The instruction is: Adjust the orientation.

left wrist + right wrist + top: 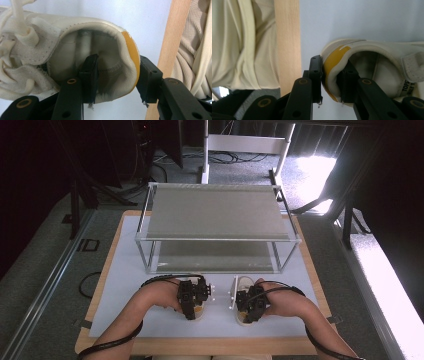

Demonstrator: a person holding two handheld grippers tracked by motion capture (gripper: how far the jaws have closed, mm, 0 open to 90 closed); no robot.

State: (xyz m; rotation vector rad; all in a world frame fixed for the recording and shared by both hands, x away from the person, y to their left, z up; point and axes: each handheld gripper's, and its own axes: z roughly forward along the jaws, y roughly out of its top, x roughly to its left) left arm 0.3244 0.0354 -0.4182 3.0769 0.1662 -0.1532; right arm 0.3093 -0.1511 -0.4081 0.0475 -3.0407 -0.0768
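Observation:
Two cream sneakers with yellow heel tabs lie side by side on the white mat [125, 290], toes toward the rack. My left gripper [192, 306] [117, 77] is shut on the heel of the left sneaker [199, 280] [82, 42]: one jaw is inside the opening and the other outside against the yellow tab. My right gripper [250, 306] [331, 75] is shut on the heel of the right sneaker [243, 282] [372, 52] in the same manner, with the heel wall pinched between its jaws. In the high view both hands cover most of each shoe.
A two-level metal wire rack [215, 215] stands on the far half of the mat, its lower shelf just beyond the shoes' toes. The wooden table edge [175, 50] [287, 45] runs close behind both heels, with the person's beige clothing [242, 42] past it.

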